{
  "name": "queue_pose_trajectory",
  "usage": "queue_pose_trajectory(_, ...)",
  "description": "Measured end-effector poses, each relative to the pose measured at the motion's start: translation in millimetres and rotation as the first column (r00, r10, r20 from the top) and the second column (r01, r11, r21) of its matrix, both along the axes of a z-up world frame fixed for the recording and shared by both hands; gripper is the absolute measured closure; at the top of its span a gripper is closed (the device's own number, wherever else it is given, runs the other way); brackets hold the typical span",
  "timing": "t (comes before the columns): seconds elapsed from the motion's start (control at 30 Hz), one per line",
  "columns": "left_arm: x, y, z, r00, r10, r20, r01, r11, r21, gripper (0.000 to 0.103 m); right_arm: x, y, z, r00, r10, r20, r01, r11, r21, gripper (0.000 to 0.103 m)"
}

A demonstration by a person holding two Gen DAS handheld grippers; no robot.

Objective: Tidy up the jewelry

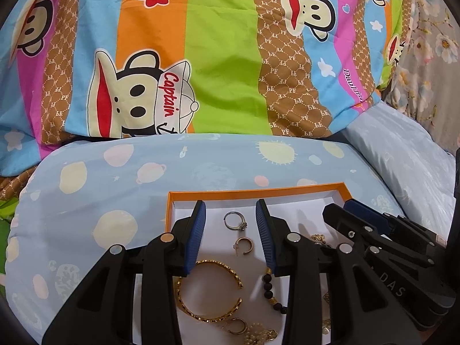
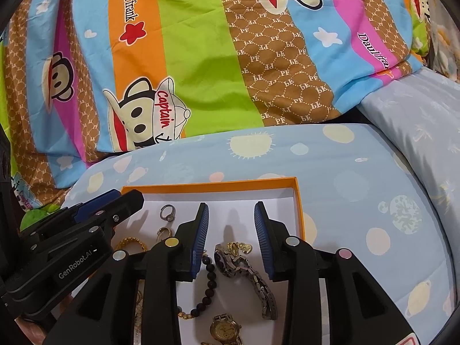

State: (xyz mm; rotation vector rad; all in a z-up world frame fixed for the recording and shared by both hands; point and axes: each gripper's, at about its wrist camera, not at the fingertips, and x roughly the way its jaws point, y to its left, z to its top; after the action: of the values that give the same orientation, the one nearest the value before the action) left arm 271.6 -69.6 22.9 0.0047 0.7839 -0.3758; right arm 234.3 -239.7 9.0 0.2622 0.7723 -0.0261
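Hovering parted and empty, both grippers' fingers [image 1: 201,224] frame jewelry lying in the orange box [image 1: 258,192] beneath.

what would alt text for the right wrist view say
An open right gripper hangs over an orange tray of jewelry on a blue pillow, nothing between its fingers. Below it lie a silver watch, a bead bracelet, a gold watch and a ring. The left gripper enters at left.

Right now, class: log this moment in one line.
left gripper: open, empty | right gripper: open, empty | jewelry: in orange tray
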Motion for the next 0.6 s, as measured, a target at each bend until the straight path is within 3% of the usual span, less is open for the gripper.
queue_pose_trajectory(0.3,-24.9,19.0,10.3,0.999,0.043,0.023,-0.043,0.999,-0.014,0.068,-46.9,6.5,11.7,0.999,-0.013,0.030,0.014,1.000,-0.017,0.064)
queue_pose_trajectory(0.43,-49.3,29.7,11.6,0.998,0.051,0.023,-0.051,0.999,-0.020,0.068,-79.9,15.9,12.8,0.999,-0.024,0.045,0.025,0.999,-0.037,0.057)
queue_pose_trajectory(0.6,-84.9,36.4,6.4,0.998,0.044,0.036,-0.044,0.999,-0.018,0.068,-110.8,31.1,7.2,0.999,-0.007,0.051,0.010,0.998,-0.066,0.056)
